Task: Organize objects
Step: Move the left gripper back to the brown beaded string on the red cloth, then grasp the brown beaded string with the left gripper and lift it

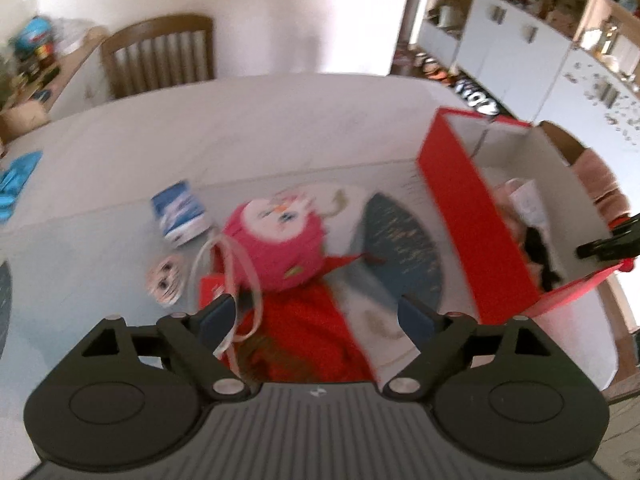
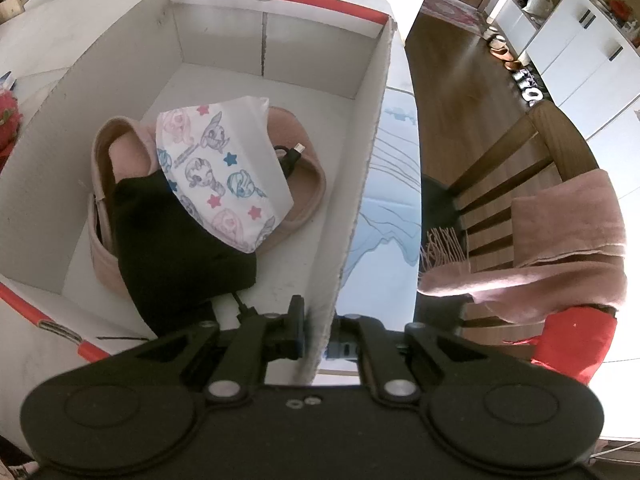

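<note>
On the white table [image 1: 240, 120], from left to right, you can see a small blue and white packet [image 1: 180, 214], a little round sticker with a cartoon face [image 1: 166, 282], a round pink plush toy with big eyes [image 1: 274, 246] and a red cloth [image 1: 304, 332]. Your left gripper [image 1: 320, 314] hangs above the red cloth with its jaws wide apart and nothing between them. To the right stands the red and white cardboard box [image 2: 360, 152]. Your right gripper [image 2: 316, 340] is clamped on its side wall. Inside lie a pink slipper [image 2: 304, 172], a black cloth [image 2: 172, 232] and a white bag with cartoon ponies [image 2: 224, 168]. No writing is clear enough to read.
</note>
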A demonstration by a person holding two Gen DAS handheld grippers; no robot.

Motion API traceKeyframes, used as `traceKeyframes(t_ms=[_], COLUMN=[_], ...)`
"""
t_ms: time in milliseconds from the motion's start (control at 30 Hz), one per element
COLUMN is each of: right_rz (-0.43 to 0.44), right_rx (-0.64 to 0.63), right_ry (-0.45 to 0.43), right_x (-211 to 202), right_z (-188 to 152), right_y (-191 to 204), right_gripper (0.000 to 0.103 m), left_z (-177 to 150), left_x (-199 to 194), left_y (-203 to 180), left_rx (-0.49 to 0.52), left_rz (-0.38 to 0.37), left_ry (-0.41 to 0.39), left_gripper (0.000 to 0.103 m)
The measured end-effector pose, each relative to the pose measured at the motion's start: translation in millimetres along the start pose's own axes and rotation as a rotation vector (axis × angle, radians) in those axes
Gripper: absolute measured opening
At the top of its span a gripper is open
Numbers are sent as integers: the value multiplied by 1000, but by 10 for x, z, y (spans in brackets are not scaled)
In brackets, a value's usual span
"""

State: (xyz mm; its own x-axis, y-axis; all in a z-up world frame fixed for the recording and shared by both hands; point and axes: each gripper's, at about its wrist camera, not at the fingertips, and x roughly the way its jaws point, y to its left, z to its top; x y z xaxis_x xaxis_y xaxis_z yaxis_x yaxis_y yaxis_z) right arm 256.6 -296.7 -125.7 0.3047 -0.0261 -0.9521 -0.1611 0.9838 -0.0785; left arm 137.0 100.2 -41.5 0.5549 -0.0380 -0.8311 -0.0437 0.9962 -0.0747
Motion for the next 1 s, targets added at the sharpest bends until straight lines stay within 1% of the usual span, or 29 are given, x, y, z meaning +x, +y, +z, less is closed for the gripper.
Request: traceKeyframes(t_ms=[100,333,400,467,533,633,700,767,833,900,1000], right_rz=[1,-6,-6,-6,-7,-7,-6,-7,-7,-6,-6], right_rx=[1,-3,-2,-3,-3,-4,-4,-4,-4,-4,-6], right_ry=[0,2,3,2,2,2,2,2,1,1,1], right_x=[-13,-21,-22,-22,-15,-10,-14,-12,-12,-12,-13], right_z=[1,-3,-3,-1,-5,-8,-9,-9,-7,-7,-8], right_y=[-9,-21,-28,-27,-29,-31,-40,-35,-31,-32,-37], right_gripper=[7,8,8,8,8,8,8,8,8,8,8], left_z=[-134,-346,-394,-432,-456,-487,-503,-501,-493,-492,-495], left_x=[75,300,348,392,455,518,532,546,573,609,642], left_y=[90,37,19,30,103,232,264,250,244,252,241], left_rx=[-18,-41,-46,-61,-121,-241,-283,-289,-296,-311,-318], left_rz=[26,-3,11,55,89,85,89,92,90,88,77], left_ry=[26,86,86,77,86,94,89,93,104,119,122], left_gripper=[98,99,99,99,99,98,97,85,59,51,47])
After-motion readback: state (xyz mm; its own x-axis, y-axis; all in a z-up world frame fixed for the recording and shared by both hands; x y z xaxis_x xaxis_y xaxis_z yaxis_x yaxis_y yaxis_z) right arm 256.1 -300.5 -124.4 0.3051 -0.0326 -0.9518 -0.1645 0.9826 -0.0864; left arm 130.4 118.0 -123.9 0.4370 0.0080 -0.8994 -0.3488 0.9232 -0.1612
